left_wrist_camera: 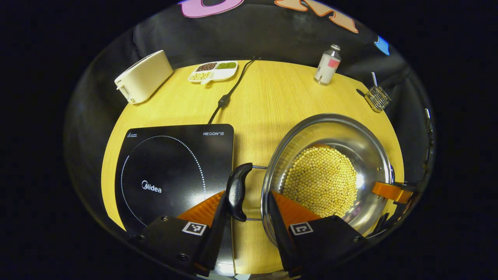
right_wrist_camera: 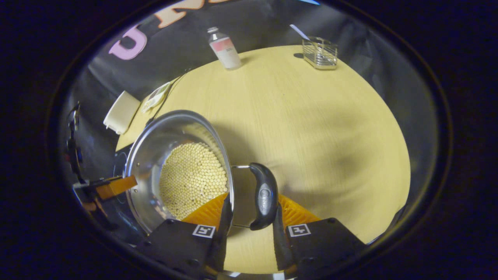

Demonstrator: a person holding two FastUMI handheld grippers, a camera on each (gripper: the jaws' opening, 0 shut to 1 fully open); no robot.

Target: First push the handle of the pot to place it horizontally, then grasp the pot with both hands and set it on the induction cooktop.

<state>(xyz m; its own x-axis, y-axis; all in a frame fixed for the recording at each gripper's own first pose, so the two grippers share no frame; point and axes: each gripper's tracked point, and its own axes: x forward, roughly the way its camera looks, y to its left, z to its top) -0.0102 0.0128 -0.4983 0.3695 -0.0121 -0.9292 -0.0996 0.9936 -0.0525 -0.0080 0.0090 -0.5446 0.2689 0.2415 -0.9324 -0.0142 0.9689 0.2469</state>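
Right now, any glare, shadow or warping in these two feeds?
Left gripper view: bright glare on the pot inner wall, table edge bowed by fisheye. Right gripper view: soft dark shadows across the table, bottle leaning from distortion.

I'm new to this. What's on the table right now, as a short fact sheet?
pot: steel, holds yellow beans, sits beside the cooktop
induction cooktop: black, nothing on it
left hand-held gripper: fingers straddle the pot's left handle and rim
right hand-held gripper: fingers straddle the right handle and rim
far edge: toaster, bottle
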